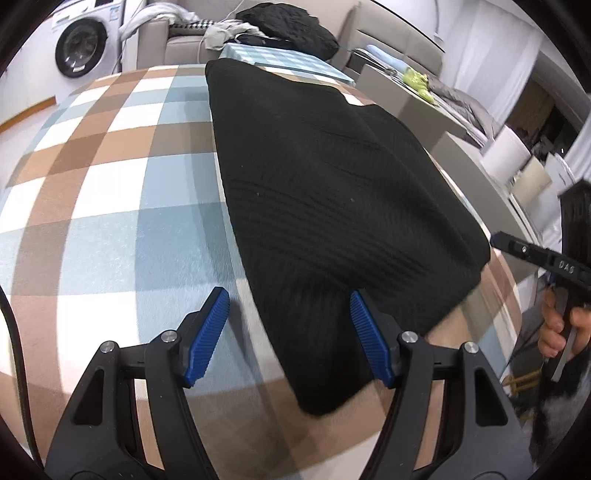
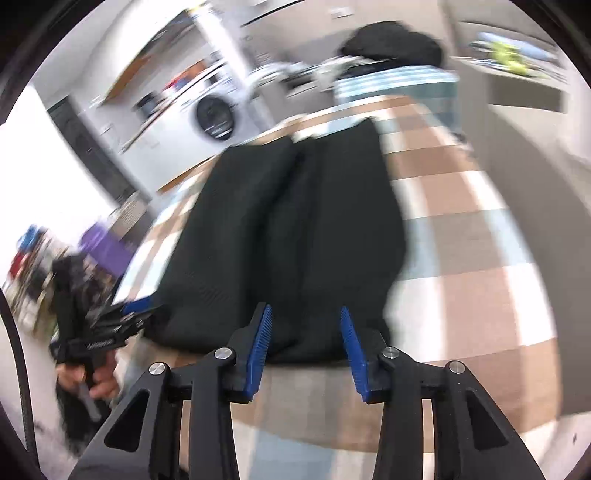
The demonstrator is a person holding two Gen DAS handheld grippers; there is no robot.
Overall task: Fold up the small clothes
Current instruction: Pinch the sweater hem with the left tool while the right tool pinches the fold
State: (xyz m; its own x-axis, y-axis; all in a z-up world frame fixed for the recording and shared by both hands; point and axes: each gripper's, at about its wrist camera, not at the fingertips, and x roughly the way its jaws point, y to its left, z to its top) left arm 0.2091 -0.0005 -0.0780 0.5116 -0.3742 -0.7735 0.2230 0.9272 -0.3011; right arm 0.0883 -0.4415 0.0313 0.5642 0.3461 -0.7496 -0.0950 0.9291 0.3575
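Note:
A black knitted garment [image 1: 325, 192] lies folded lengthwise on a checked tablecloth [image 1: 110, 184]. My left gripper [image 1: 288, 299] is open and empty, its blue pads straddling the garment's near left edge. In the blurred right wrist view the garment [image 2: 288, 229] lies as a long strip with a lengthwise crease. My right gripper [image 2: 306, 314] is open and empty just above the garment's near end. The right gripper also shows at the right edge of the left wrist view [image 1: 535, 254]; the left gripper shows at the left of the right wrist view [image 2: 107, 328].
A pile of black and pale clothes [image 1: 284, 22] sits on a sofa beyond the table. A washing machine [image 1: 81, 40] stands at the back left. A grey cabinet [image 1: 417, 96] with clutter runs along the right side of the table.

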